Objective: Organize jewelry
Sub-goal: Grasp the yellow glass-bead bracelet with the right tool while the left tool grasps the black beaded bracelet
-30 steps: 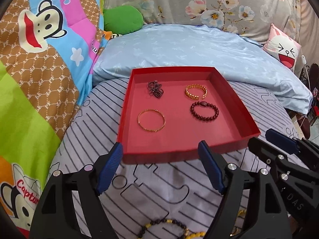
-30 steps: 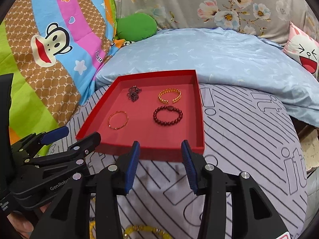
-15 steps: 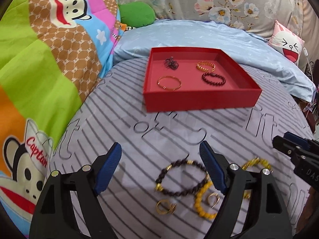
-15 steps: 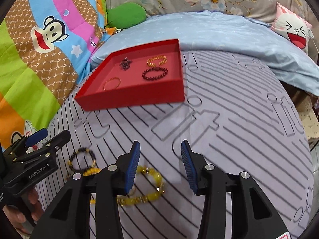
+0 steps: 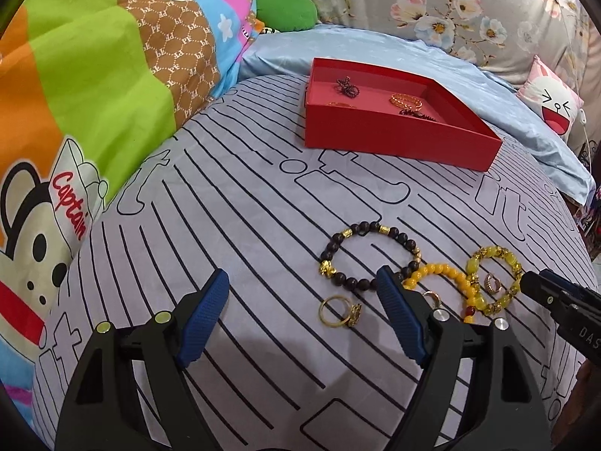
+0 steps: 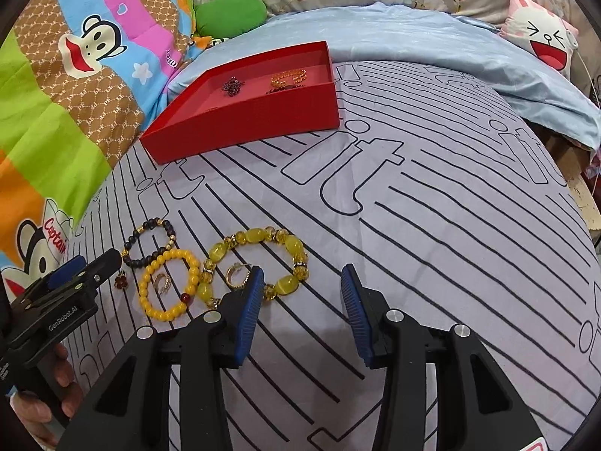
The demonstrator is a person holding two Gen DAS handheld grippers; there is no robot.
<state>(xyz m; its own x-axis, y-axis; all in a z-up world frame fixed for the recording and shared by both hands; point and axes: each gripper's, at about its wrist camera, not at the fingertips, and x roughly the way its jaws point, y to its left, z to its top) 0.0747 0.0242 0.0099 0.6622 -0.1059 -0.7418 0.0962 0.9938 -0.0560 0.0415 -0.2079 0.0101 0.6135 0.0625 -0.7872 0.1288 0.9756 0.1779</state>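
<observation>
A red tray (image 5: 394,139) (image 6: 263,120) lies at the far side of the striped sheet with several bracelets in it. Nearer lie a dark bead bracelet (image 5: 370,255) (image 6: 148,242), an orange-yellow bead bracelet (image 5: 447,278) (image 6: 169,285), a pale yellow stone bracelet (image 5: 496,282) (image 6: 259,259), a gold ring (image 5: 340,310) and small gold earrings (image 6: 236,274). My left gripper (image 5: 304,319) is open and empty, just short of the ring and dark bracelet. My right gripper (image 6: 300,308) is open and empty, its left finger beside the pale yellow bracelet.
A colourful monkey-print blanket (image 5: 75,94) lies along the left. A light blue pillow (image 6: 432,49), a green cushion (image 6: 229,13) and a pink face cushion (image 6: 541,37) lie behind the tray. The bed's right edge drops off (image 6: 578,195).
Both grippers have pulled back from the red tray towards the near side of the bed. The loose bracelets and rings have come into view in front of them. Both stay open.
</observation>
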